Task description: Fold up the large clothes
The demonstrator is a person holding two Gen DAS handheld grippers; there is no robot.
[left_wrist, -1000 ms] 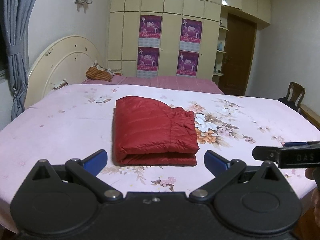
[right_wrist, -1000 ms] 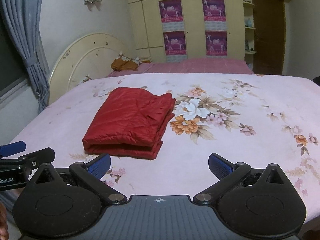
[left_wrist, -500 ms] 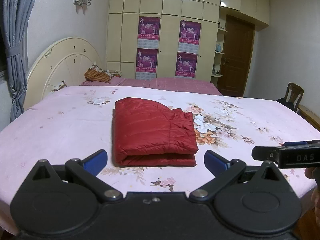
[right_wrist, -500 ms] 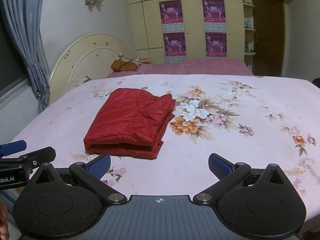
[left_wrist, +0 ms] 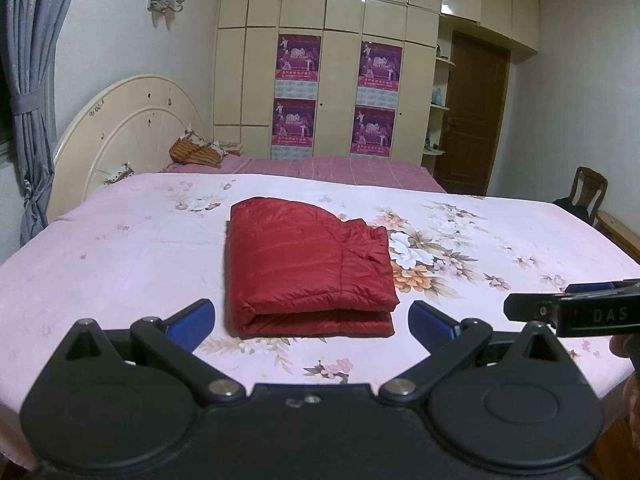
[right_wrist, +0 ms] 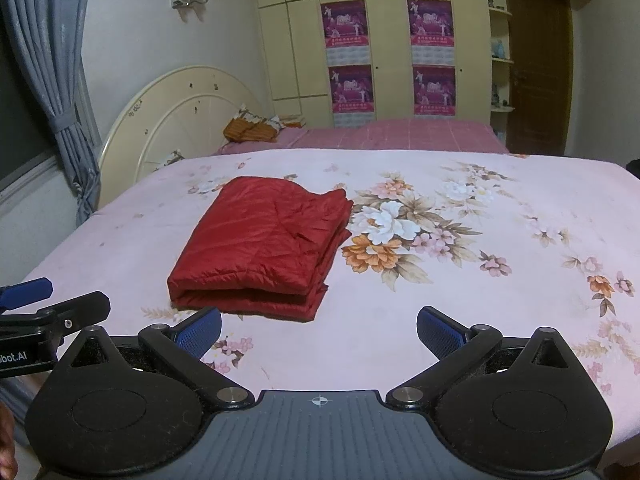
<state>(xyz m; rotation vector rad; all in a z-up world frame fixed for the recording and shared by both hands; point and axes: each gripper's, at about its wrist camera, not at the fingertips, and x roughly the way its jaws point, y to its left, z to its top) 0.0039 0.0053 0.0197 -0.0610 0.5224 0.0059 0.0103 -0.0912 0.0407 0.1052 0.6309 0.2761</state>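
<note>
A red quilted jacket (left_wrist: 304, 264) lies folded into a compact rectangle on the pink floral bed sheet (left_wrist: 120, 248); it also shows in the right wrist view (right_wrist: 264, 244). My left gripper (left_wrist: 312, 322) is open and empty, held back from the jacket's near edge over the front of the bed. My right gripper (right_wrist: 319, 330) is open and empty, near the bed's front edge, to the right of the jacket. Each gripper's side shows at the edge of the other's view.
A cream rounded headboard (left_wrist: 120, 136) stands at the left with a striped pillow (left_wrist: 196, 152). Cream wardrobes with purple posters (left_wrist: 296, 92) line the back wall. A brown door (left_wrist: 472, 112) and a wooden chair (left_wrist: 588, 192) are at the right. Grey curtains (left_wrist: 28, 100) hang at the left.
Both grippers have drawn back and tilted up slightly, so the jacket sits a little lower in view. The jacket has not moved. Both stay open.
</note>
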